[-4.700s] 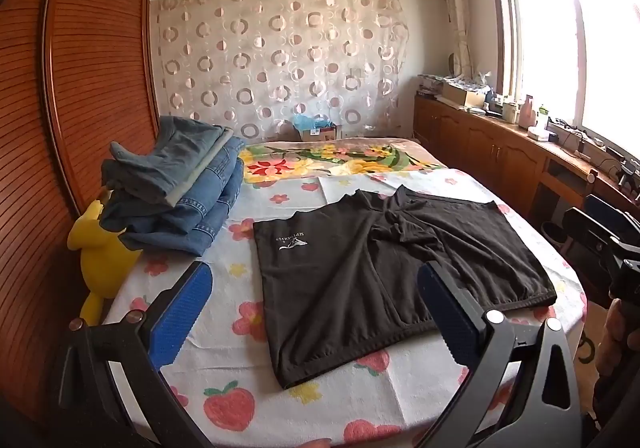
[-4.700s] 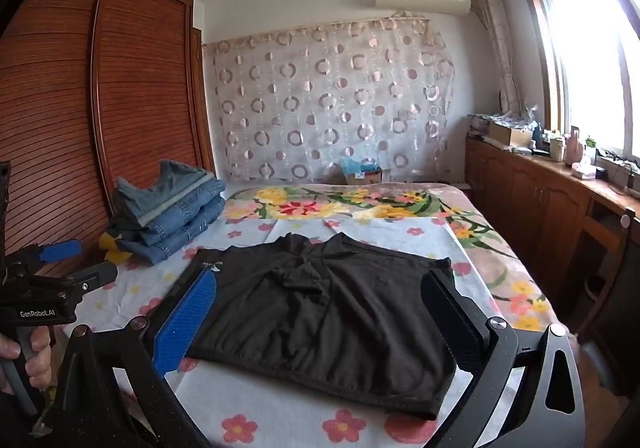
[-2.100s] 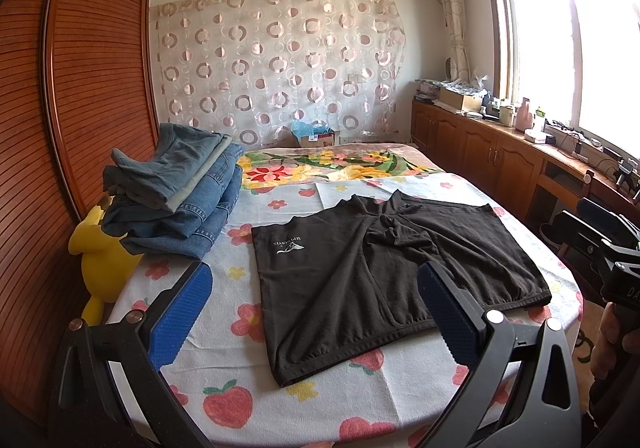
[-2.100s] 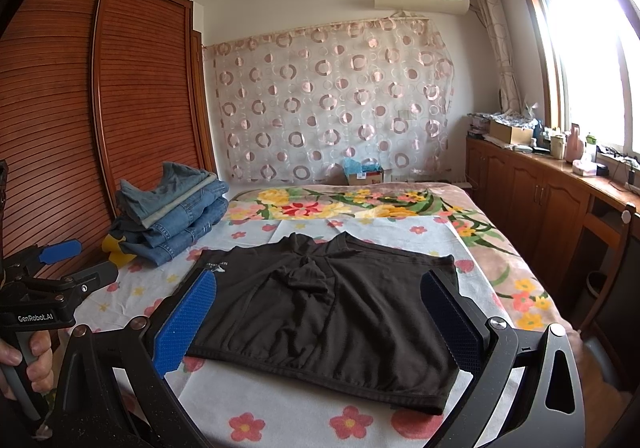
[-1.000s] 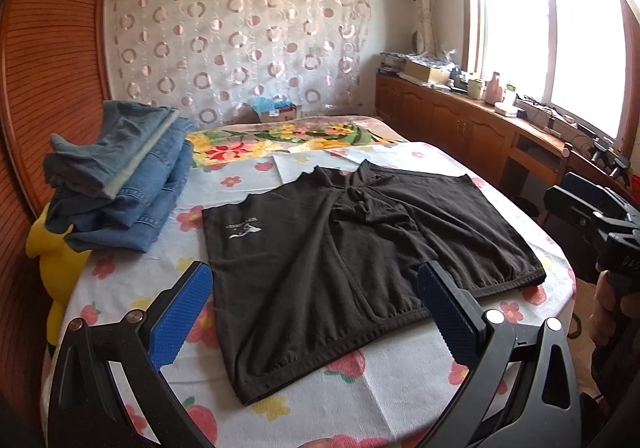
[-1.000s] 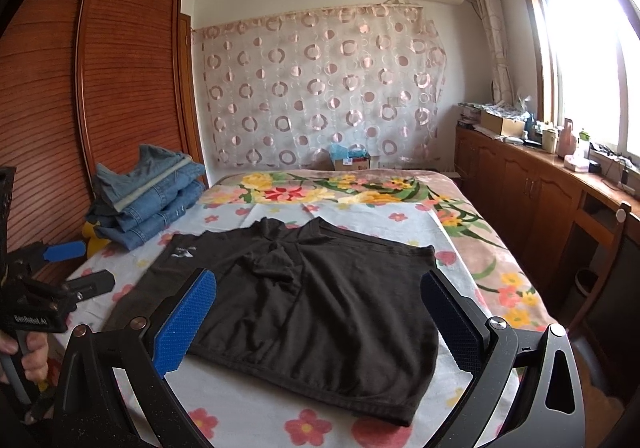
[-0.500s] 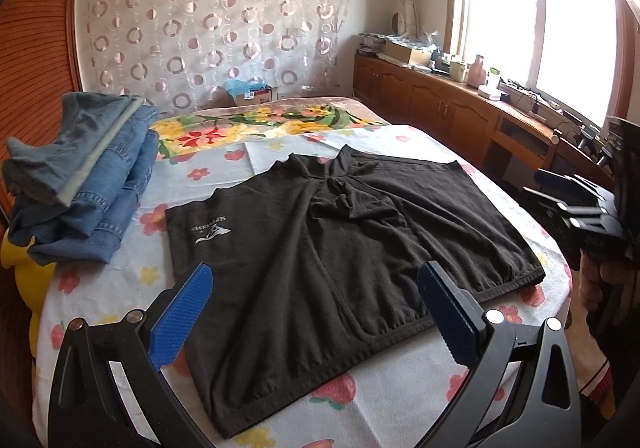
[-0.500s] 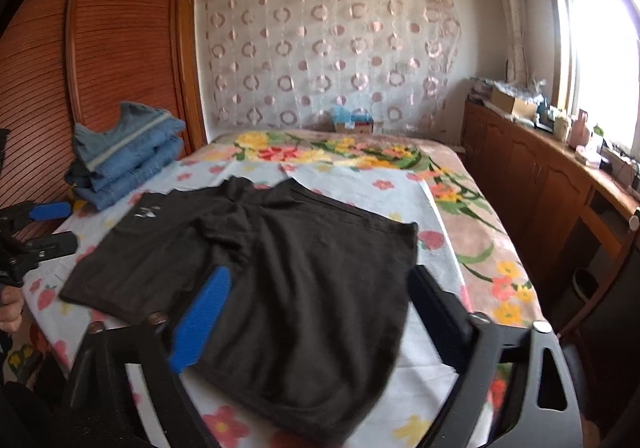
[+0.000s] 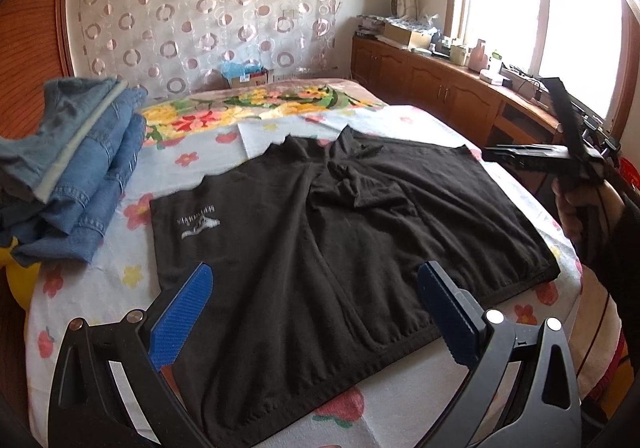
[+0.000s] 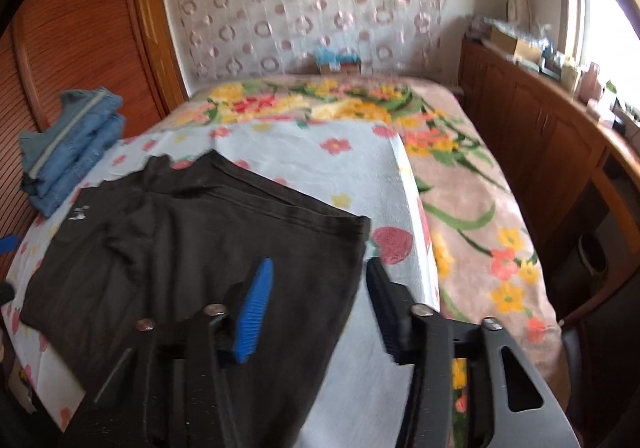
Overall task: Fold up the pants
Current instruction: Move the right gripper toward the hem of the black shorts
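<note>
Black pants (image 9: pixel 340 240) lie spread flat on the bed (image 9: pixel 100 288), over a white sheet with flower and strawberry prints, waistband toward the near edge, white logo on the left leg near the hem, fabric bunched at the crotch. Left hand-held gripper (image 9: pixel 316 312) hovers over the near waistband, jaws spread wide, blue pads (image 9: pixel 180 316) apart, nothing between them. Right hand-held gripper (image 10: pixel 316 312) sits low at the right side edge of the pants (image 10: pixel 192 256), jaws partly apart, one finger over the black cloth, the other over the sheet; whether it touches the cloth cannot be told, view is blurred. Stack of folded jeans (image 9: pixel 68 167) at the left of the bed, well apart from the pants. Yellow plush toy (image 9: pixel 16 268) below the jeans.
</note>
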The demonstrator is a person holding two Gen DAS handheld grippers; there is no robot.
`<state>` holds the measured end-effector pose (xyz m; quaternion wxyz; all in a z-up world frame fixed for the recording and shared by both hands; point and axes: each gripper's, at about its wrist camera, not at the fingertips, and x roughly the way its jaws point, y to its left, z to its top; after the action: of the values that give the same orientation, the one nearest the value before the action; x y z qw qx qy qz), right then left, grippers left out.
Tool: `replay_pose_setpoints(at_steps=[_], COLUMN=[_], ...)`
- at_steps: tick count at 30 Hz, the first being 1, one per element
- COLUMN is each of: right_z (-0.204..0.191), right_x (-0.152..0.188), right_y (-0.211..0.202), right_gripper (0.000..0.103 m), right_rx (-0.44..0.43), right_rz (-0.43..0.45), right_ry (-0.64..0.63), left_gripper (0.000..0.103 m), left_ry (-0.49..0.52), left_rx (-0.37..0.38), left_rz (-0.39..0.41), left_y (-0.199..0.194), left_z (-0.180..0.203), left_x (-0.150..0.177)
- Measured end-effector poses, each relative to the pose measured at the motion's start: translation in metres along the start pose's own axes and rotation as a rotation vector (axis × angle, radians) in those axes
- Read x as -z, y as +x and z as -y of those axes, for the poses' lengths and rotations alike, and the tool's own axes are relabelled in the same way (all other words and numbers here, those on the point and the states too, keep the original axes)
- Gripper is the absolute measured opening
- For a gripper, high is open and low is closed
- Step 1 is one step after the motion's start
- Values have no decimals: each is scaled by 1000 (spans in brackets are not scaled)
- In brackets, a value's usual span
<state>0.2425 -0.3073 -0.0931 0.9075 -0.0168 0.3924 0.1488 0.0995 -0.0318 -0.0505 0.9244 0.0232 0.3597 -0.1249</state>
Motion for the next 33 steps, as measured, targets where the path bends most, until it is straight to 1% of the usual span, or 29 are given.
replay_pose_setpoints(at_steps=[1, 3, 4, 7, 8, 10, 11, 12, 14, 15, 17, 18, 20, 24, 26, 27, 29, 31, 32, 33], right_z=[3, 8, 10, 9, 6, 0, -2, -5, -13, -14, -16, -14, -19, -26, -32, -32, -33, -35, -40, -45], right_x=[-5, -13, -17, -27, -28, -30, -30, -30, -36, -36, -36, -37, -36, -28, -25, -23, -21, -14, -9, -3], right_y=[6, 11, 13, 13, 9, 2, -3, -11, -11, -15, -22, -22, -29, -40, -49, -53, -61, -72, -80, -85], right_gripper=[43, 38, 37, 33, 31, 23, 10, 6, 4, 4, 4, 4, 4, 4, 4, 8, 12, 19, 26, 30], right_rx=[10, 32, 38, 30, 36, 37, 29, 20, 24, 29, 120, 129, 187, 177, 175, 165, 131, 106, 91, 71], right_rz=[-21, -46, -56, -89, -84, -84, -85, -82, -65, -62, -45, -37, -33, -41, -32, -27, -11, 8, 19, 29], right_ry=[7, 27, 37, 54, 46, 33, 32, 26, 7, 5, 22, 31, 27, 35, 42, 42, 29, 2, -11, -23], left_gripper=[103, 103, 103, 103, 103, 103, 103, 103, 103, 103, 103, 103, 103, 103, 103, 103, 103, 103, 103, 103], left_ry=[-4, -7, -8, -9, -11, -14, -17, -18, -24, -26, -30, -33, -36, -38, -43, -44, -45, -47, -47, -49], left_rx=[-1, -8, -12, -21, -22, -19, -23, -25, -28, -30, -35, -35, -34, -39, -36, -35, -32, -31, -28, -25], left_rz=[-9, -23, -31, -52, -58, -66, -72, -75, -84, -89, -97, -99, -102, -111, -113, -112, -106, -104, -100, -96], left_y=[3, 8, 10, 15, 17, 18, 19, 20, 22, 23, 25, 26, 25, 25, 24, 22, 21, 17, 14, 12], left_z=[-1, -3, -4, -7, -9, -12, -14, -15, -18, -19, -21, -23, -24, -27, -27, -27, -29, -30, -31, -32], left_x=[2, 5, 7, 12, 14, 18, 20, 21, 24, 25, 28, 29, 32, 35, 36, 37, 35, 36, 37, 37])
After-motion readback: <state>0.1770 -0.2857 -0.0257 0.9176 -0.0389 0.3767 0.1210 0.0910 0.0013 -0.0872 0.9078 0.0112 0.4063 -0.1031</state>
